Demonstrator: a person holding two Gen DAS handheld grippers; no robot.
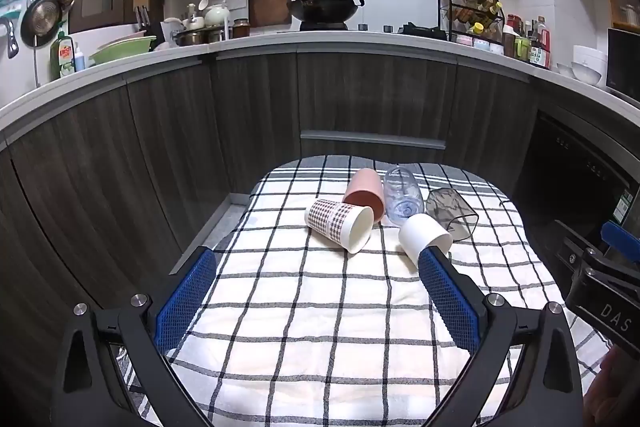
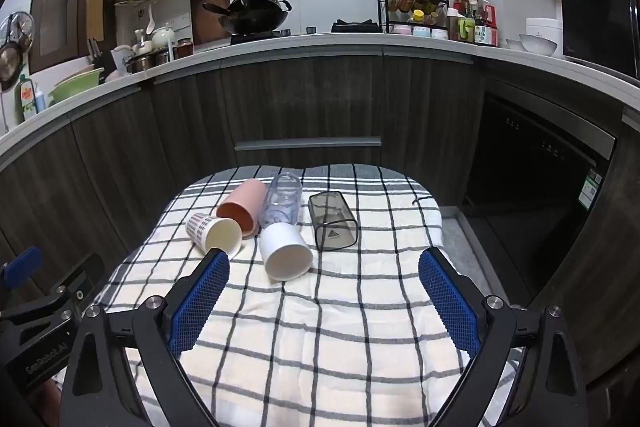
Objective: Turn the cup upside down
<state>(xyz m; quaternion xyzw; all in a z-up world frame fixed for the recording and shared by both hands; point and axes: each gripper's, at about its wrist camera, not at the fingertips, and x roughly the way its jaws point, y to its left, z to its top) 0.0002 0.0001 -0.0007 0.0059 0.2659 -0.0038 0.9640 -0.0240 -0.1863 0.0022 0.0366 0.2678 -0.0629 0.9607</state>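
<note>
Cups everywhere, five on their sides mid-frame on the checked cloth [image 2: 320, 327]: white cup [image 2: 285, 251] nearest, houndstooth cup [image 2: 214, 231], pink cup [image 2: 242, 205], clear cup [image 2: 282, 205], smoky square cup [image 2: 332, 223]. Left gripper [image 1: 316, 273] and right gripper [image 2: 324, 277] hang spread wide, holding nothing, likely sizing up a pick. Which cup is meant? Unclear; the left finger cuts off the white rim.

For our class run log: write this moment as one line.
left gripper: open, empty | right gripper: open, empty | five cups on sides on checked cloth | none flipped
</note>
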